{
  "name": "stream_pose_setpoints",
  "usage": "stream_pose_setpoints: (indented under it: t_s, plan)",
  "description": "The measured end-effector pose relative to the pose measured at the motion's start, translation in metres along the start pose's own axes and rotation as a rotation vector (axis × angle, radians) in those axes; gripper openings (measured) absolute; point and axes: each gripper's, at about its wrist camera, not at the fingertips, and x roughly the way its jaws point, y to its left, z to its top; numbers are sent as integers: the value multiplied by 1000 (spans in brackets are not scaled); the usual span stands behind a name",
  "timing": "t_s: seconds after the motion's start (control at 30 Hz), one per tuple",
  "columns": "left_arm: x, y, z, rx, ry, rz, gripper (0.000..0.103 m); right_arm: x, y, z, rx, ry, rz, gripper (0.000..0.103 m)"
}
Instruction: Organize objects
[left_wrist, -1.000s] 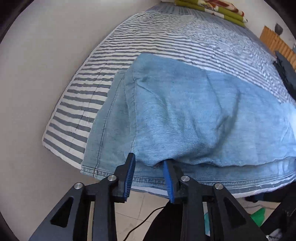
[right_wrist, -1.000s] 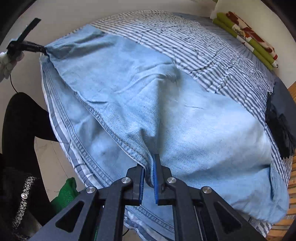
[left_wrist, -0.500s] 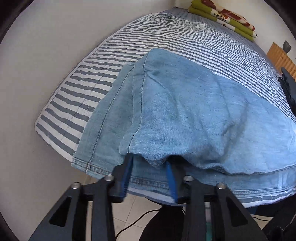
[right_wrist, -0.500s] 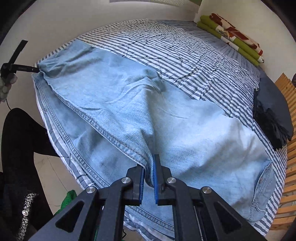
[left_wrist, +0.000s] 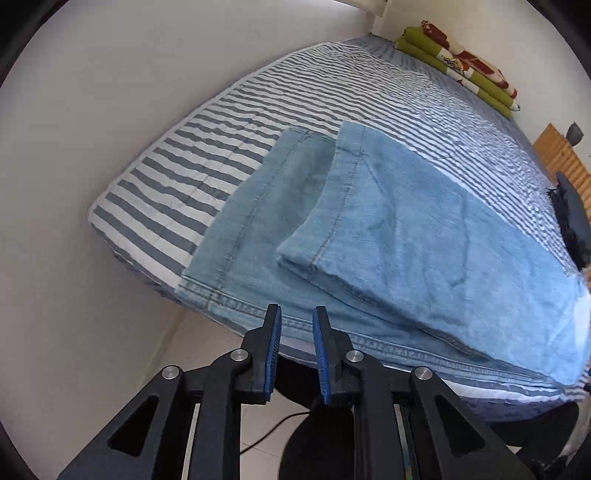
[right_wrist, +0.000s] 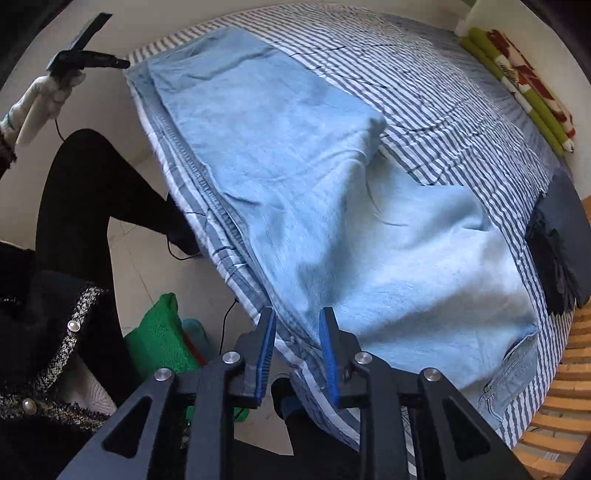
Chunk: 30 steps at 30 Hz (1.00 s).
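Denim jeans (left_wrist: 424, 236) lie folded on the striped bed (left_wrist: 177, 177) as my left gripper (left_wrist: 297, 321) and right gripper (right_wrist: 297, 321) ease apart (jaws narrow, gripping nothing).

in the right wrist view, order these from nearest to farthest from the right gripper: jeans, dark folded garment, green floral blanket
1. jeans, right under the right gripper, along the bed's near edge
2. dark folded garment, at the bed's right edge
3. green floral blanket, far top right, by the wall

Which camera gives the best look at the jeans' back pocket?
The right wrist view: the back pocket shows near the waist end of the jeans, by the bed's edge. The left wrist view shows only the folded leg ends, no pocket.
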Motion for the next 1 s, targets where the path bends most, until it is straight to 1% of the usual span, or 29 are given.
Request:
stream_pose_setpoints:
  t_s: [0.03, 0.07, 0.1, 0.13, 0.17, 0.2, 0.27, 0.33, 0.37, 0.4, 0.43, 0.47, 0.5, 0.6, 0.67, 0.7, 0.77, 0.8, 0.9, 0.93, 0.97, 1.0]
  plan:
    - [2, -2, 1, -15, 0, -29, 32, -7, 3, 9, -21, -16, 22, 22]
    - [6, -5, 3, -28, -1, -65, 44, -17, 5, 21, -41, -42, 52, 23]
    - [11, -8, 4, -42, -3, -98, 55, -26, 7, 38, -56, -70, 76, 28]
    - [16, -8, 8, -59, 0, -123, 60, -35, 9, 58, -66, -105, 91, 38]
    - [22, -9, 11, -77, 6, -143, 62, -42, 10, 81, -72, -149, 104, 45]
    - [29, -10, 14, -94, 17, -163, 62, -46, 9, 105, -74, -187, 119, 52]
    - [40, -7, 21, -132, 29, -164, 62, -42, 10, 158, -87, -234, 159, 52]
    - [51, 2, 26, -186, 44, -174, 61, -29, 12, 212, -94, -258, 165, 52]
    - [55, 8, 28, -228, 43, -187, 59, -19, 13, 239, -101, -260, 169, 52]
    - [59, 12, 29, -252, 48, -193, 49, -9, 16, 265, -118, -263, 171, 52]
    - [62, 14, 30, -257, 52, -177, 43, 1, 20, 289, -141, -262, 169, 52]
    - [64, 15, 31, -257, 53, -156, 29, 12, 23, 314, -158, -259, 167, 52]
    - [64, 16, 31, -255, 49, -142, 18, 24, 27, 335, -164, -258, 172, 52]
    - [62, 19, 30, -275, 36, -157, 11, 61, 32, 394, -130, -242, 218, 52]
    - [59, 15, 29, -259, 21, -147, 9, 85, 37, 427, -111, -227, 252, 52]
    - [55, 11, 29, -233, 7, -131, 9, 96, 38, 440, -99, -221, 269, 52]
    - [47, 3, 28, -190, -20, -102, 8, 121, 42, 462, -81, -199, 325, 52]
    - [44, 2, 27, -177, -29, -99, 8, 131, 45, 472, -72, -192, 338, 52]
    - [39, 4, 27, -162, -40, -104, 8, 158, 58, 489, -84, -159, 346, 52]
    - [40, 5, 27, -162, -39, -107, 8, 164, 63, 492, -91, -140, 348, 48]
    - [39, 6, 24, -160, -39, -108, 8, 168, 68, 494, -100, -122, 367, 40]
    - [41, 4, 25, -154, -37, -105, 8, 172, 71, 494, -104, -106, 391, 20]
